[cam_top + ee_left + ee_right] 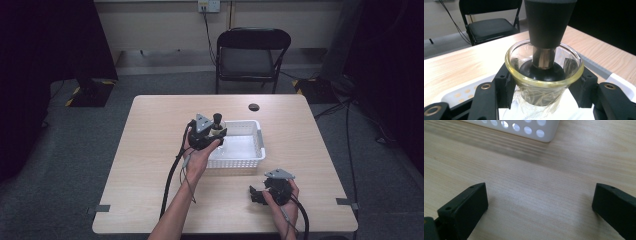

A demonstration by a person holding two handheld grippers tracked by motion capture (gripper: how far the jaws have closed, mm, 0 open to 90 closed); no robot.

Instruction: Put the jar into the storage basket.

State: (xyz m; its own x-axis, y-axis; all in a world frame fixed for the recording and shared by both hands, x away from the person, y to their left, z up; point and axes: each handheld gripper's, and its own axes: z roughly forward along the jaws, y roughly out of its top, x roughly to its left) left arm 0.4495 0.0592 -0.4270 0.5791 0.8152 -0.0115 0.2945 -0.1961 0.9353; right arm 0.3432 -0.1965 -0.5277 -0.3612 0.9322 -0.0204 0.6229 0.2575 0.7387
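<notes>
Left tongs (544,85) clamp a small glass jar (544,67) with black stopper (549,22), held above the white basket (250,150). Right tongs (540,207) gape wide, empty, on the counter (536,170) near the basket.

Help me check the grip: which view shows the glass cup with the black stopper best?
The left gripper view: the glass cup sits close up, clamped between the black jaws. In the high view it is tiny, above the white basket. The right gripper view gives basket and table.
</notes>
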